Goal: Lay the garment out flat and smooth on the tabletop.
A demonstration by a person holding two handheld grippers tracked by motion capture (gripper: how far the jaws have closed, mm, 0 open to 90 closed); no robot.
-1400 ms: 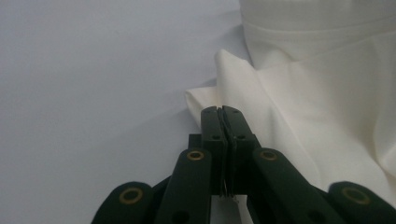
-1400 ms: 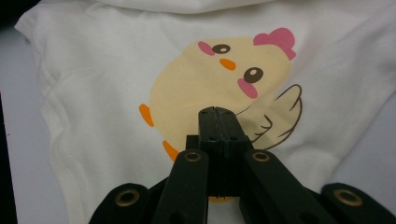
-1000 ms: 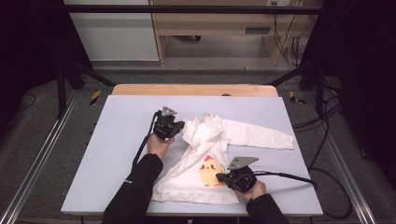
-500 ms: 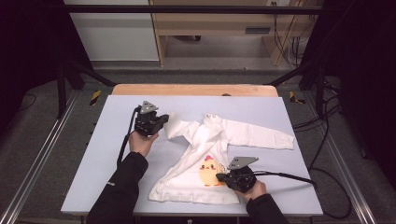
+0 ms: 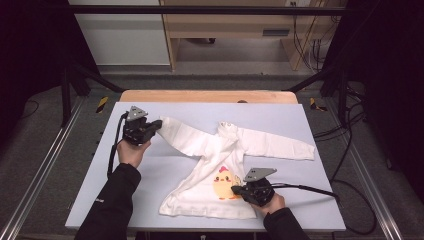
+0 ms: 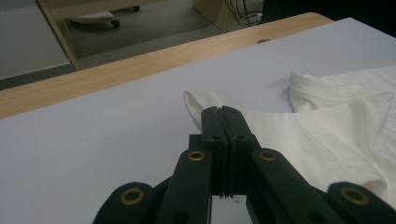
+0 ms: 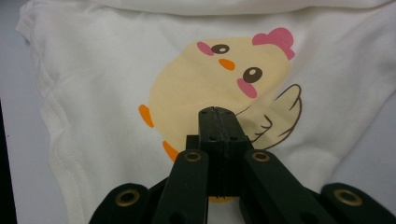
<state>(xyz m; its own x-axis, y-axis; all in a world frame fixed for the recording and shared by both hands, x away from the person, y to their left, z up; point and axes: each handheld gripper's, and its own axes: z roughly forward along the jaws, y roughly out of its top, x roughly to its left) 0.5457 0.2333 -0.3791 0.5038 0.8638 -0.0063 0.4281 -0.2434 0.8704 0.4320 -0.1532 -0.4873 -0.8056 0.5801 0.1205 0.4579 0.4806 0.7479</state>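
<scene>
Mid-spread on the white shirt [image 5: 220, 165] at frame centre on the bench [image 5: 90, 200]: left tool [image 5: 156, 124] clamped on sleeve cuff [image 6: 198, 100] upper left, right tool [image 5: 239, 190] pinching the hem, next needing cuff laid flat.

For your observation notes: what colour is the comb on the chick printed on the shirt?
Pink; the comb on the chick shows best in the right gripper view.

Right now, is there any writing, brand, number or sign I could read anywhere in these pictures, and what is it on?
None: no readable words or numbers anywhere.
White shirt: a chick picture only, no lettering.
Black sleeve: a small pale mark, too small to read.
Yellow-and-black striped markers on the floor: warning stripes, no text.
</scene>
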